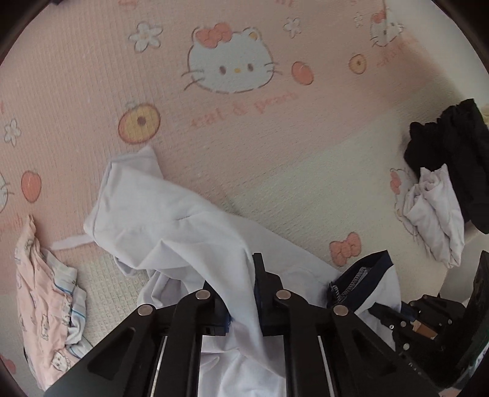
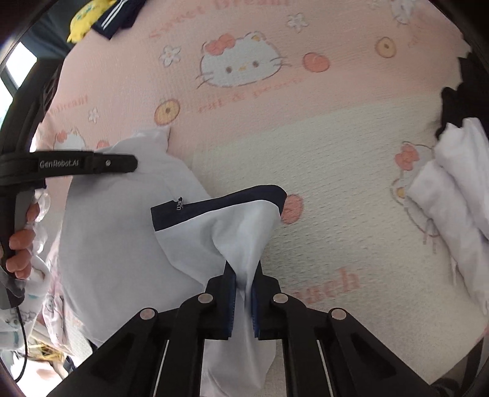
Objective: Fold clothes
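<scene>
The left gripper (image 1: 241, 293) is clamped on a fold of the white garment (image 1: 159, 220); in the left wrist view its two black fingers (image 1: 264, 284) stand close together with the cloth bunched up between them and draped over the near side of the tool. The right gripper (image 2: 243, 284) is likewise closed on the same white garment (image 2: 122, 244), its blue-lined fingers (image 2: 227, 293) pinching a narrow pleat of fabric that runs down between them toward the camera. Just beyond the right gripper's tips the cloth rises to a navy band (image 2: 220, 204) along its edge, with a small zipper pull (image 2: 179, 203) at the band's left end.

The garment lies spread over a pink and cream cartoon-cat bed sheet (image 1: 275, 146), its far end reaching left toward an orange fruit print (image 1: 139, 122). In the right wrist view the left gripper's body (image 2: 76, 163), marked GenRobot.AI, hangs over the garment's far left part, and a hand (image 2: 21, 241) grips its handle at the left edge.

At the near left of the sheet sits a crumpled pink printed garment (image 1: 39, 311). At the right lie a folded white garment (image 1: 434, 207) and, touching it on the far side, a black garment (image 1: 449, 146). Far left in the right wrist view, a yellow item (image 2: 84, 18) and a navy striped cloth (image 2: 116, 18) rest at the sheet's edge.
</scene>
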Demonstrator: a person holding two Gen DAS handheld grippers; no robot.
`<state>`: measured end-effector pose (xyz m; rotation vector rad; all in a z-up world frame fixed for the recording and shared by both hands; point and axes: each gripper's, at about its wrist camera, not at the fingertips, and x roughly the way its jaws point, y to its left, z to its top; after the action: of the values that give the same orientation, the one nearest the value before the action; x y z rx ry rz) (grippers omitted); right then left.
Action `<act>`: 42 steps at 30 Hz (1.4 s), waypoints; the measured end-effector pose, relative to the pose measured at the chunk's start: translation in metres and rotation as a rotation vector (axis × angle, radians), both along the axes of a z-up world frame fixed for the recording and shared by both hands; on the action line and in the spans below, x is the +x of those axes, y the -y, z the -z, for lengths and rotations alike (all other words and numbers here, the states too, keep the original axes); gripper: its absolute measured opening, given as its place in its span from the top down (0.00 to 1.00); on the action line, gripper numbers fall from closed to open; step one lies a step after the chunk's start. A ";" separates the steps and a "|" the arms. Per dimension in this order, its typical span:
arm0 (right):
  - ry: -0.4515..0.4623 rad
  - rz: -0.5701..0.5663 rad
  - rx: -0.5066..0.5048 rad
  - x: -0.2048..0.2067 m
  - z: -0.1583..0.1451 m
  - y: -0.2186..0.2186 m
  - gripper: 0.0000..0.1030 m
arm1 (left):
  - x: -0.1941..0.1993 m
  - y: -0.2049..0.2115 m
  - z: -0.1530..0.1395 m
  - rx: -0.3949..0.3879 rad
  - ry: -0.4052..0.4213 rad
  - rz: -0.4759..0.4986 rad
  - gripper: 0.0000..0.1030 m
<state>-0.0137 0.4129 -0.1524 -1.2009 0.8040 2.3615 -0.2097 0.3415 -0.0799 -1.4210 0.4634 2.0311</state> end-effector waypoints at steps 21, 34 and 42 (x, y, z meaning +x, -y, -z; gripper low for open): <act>-0.179 0.383 -0.140 0.064 -0.010 -0.080 0.94 | 0.005 -0.003 -0.021 0.025 -0.020 0.000 0.92; -0.190 0.288 -0.285 0.048 0.002 -0.077 0.45 | -0.010 -0.015 -0.038 0.009 0.169 0.000 0.47; -0.094 0.187 -0.339 0.017 0.021 -0.060 0.45 | -0.016 -0.029 -0.039 -0.044 0.217 0.023 0.35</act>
<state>0.0030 0.4729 -0.1732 -1.0863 1.3292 2.1998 -0.2262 0.3708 -0.0410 -1.6328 0.4308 1.8322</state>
